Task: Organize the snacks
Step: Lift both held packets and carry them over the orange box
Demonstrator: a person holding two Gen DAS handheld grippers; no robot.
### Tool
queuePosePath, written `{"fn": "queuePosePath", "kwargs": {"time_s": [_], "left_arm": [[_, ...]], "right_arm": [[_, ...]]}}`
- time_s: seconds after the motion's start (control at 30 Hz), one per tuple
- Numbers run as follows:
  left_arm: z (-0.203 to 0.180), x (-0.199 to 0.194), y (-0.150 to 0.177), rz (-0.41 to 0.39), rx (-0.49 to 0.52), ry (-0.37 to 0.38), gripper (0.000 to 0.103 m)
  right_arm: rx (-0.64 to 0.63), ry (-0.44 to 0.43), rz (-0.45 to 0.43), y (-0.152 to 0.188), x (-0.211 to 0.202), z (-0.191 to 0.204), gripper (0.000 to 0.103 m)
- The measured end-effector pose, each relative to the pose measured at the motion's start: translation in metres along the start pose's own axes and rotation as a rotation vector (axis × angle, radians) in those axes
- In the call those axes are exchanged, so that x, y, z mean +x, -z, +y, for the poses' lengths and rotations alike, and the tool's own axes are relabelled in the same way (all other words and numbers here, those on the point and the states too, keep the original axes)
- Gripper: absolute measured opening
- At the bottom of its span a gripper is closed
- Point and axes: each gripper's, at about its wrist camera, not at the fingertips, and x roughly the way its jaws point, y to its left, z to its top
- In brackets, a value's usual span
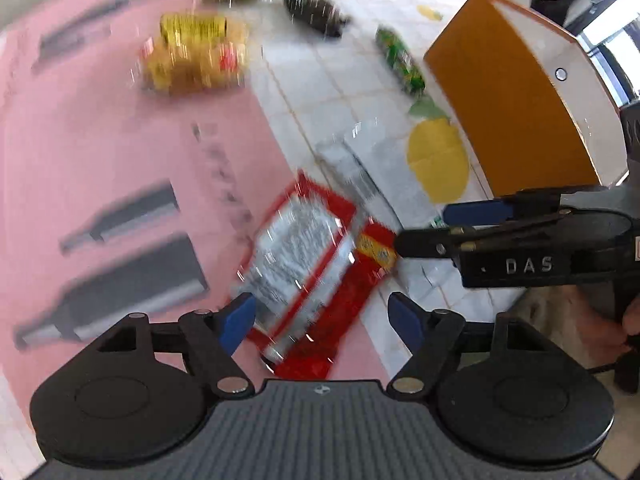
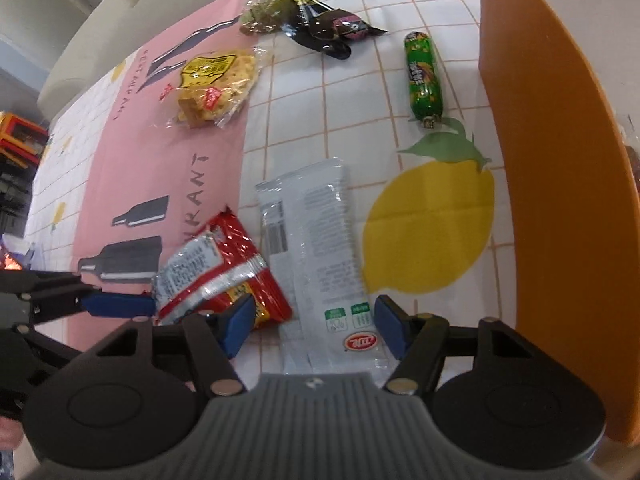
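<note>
We have both grippers pointed steeply down over the loose snacks on the surface (image 2: 320, 92), which wears a tiled lemon-print cloth with a pink strip. Our left gripper (image 1: 322, 322) has its jaws spread wide, straddling the red packet (image 1: 308, 264) without pressing it; we judge this the lining-up before a grasp, jaws set wide because the packet lies broad and flat. Our right gripper (image 2: 312, 326) stands with its jaws apart on either side of the near end of the white packet (image 2: 316, 248), pads not seen touching the wrapper, so nothing is held yet.

In the right wrist view the two packets lie side by side, red at 9 o'clock of the white, their edges meeting or overlapping; taking one at a time should keep them from dragging each other. The orange bin (image 2: 552, 160) rises at 3 o'clock, near enough to be the likely destination. Further off wait the green sausage (image 2: 424, 76) at 1 o'clock, the dark wrapped snacks (image 2: 320, 24) at 12, and the yellow noodle pack (image 2: 216, 84) at 11, still scattered. Crinkly film may slip, so a grip well onto the body suits.
</note>
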Motion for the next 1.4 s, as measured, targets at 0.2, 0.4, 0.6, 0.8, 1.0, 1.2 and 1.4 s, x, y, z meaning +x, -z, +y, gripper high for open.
{"fn": "queuePosePath", "kwargs": {"time_s": [0.2,0.4,0.6,0.8,1.0,1.2,1.4], "left_arm": [[-0.034,0.005,0.005,-0.069,0.356,-0.138,0.091],[-0.038,0.035,0.008,-0.025,0.440,-0.135,0.093],[-0.024,0.039,0.001,-0.033,0.322,-0.099,0.095],[-0.012,0.031,0.000,-0.044,0.172,-0.137,0.087],[-0.015,0.031,0.003,-0.074,0.097,-0.194,0.092],[-0.022,0.032,0.013,-0.105,0.099,-0.223,0.087],[-0.018,0.027,0.011,-0.129,-0.038,-0.236,0.079]], "right_arm": [[-0.187,0.069,-0.074,0.005,-0.002,0.018,0.065],[-0.253,0.144,-0.113,0.005,0.009,0.024,0.066],[-0.264,0.125,-0.141,0.004,0.018,0.030,0.073],[-0.256,0.143,-0.173,0.002,0.017,0.027,0.068],[-0.312,0.191,-0.177,0.007,0.020,0.034,0.067],[-0.376,0.228,-0.205,0.016,0.021,0.039,0.053],[-0.343,0.214,-0.200,0.013,0.017,0.037,0.048]]}}
